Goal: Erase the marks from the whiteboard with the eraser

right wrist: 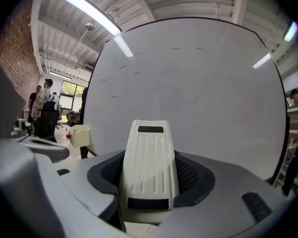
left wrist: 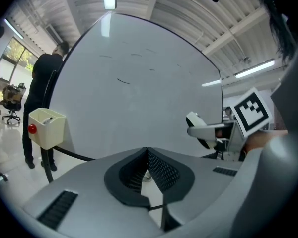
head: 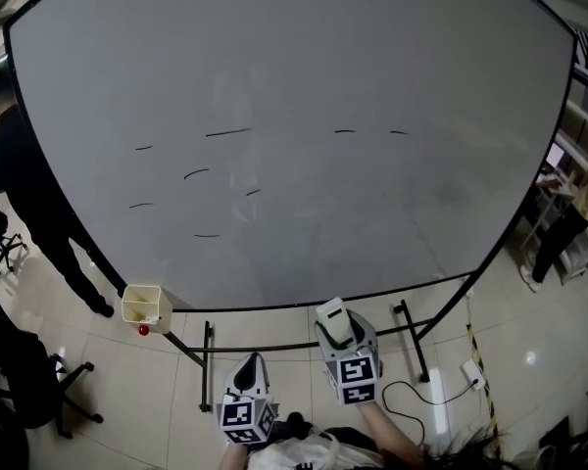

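A large whiteboard [head: 294,86] on a black stand fills the head view, with several short black marks [head: 227,132] across its middle. The white eraser [right wrist: 149,162] is clamped between the jaws of my right gripper [head: 335,323], which is held below the board's lower edge and apart from it. The eraser [head: 331,319] points toward the board. My left gripper [head: 253,372] hangs lower and to the left, its jaws closed together with nothing in them. The left gripper view shows the whiteboard [left wrist: 139,98] and the eraser [left wrist: 201,129] off to the right.
A cream marker box [head: 143,305] with a red magnet hangs at the board's lower left corner. A person in black [head: 29,194] stands left of the board, another person [head: 578,213] at the right. A cable and power strip [head: 470,372] lie on the floor.
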Demonstrator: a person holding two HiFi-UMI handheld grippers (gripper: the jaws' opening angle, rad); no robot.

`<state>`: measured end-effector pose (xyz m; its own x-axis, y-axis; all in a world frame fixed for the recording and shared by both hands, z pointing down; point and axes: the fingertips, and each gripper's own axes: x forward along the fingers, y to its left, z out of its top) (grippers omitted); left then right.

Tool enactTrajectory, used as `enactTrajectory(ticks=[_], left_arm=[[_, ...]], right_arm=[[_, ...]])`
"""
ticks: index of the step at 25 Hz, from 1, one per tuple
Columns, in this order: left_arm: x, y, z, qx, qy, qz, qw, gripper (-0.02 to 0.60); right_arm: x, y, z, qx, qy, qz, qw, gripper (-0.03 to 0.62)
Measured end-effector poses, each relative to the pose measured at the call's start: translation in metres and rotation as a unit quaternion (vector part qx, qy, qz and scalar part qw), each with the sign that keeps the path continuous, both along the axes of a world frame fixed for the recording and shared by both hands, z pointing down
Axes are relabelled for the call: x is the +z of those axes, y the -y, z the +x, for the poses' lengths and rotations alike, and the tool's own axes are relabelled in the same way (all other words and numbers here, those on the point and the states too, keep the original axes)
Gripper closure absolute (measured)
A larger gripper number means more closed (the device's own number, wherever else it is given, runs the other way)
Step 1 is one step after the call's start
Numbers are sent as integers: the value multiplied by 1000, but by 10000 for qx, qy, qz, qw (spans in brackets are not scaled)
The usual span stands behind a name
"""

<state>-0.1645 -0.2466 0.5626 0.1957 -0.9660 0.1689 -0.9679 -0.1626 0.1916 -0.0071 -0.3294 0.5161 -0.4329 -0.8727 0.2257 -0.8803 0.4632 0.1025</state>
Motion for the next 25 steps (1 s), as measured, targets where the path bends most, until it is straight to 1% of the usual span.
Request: enactTrajectory(ticks=[3,7,9,11,15,17,19,22,25], left_arm=[[-2,-22,19,84,42,11,10000,597],[-9,-63,55,130,56,117,9998,597],[-8,-92,76,167,24,108,9998,597],[1,-126,94,210,40,-9,9998,597],[18,-187,123,297,71,-269,9992,597],[18,-208,132,339,85,-270,9990,595],[11,-222,135,391,115,-172,9990,595],[2,-229,131,397,136,-46,9991,597],[-2,-228,125,358,136,32,9993,597]], right_arm=[[40,-57,23,-103,-78,-447,9989,316],[68,-130,59,-147,10,-796,9967,316],[79,-162,76,-150,22,-860,9962,315],[87,-193,89,-159,36,-915,9957,315],[83,-248,98,-318,152,-960,9948,315],[79,-268,98,-406,213,-964,9943,315],[73,-283,92,-482,373,-997,9931,316],[74,-295,88,-498,554,-1037,9918,316],[79,-300,85,-504,523,-1051,9918,316]])
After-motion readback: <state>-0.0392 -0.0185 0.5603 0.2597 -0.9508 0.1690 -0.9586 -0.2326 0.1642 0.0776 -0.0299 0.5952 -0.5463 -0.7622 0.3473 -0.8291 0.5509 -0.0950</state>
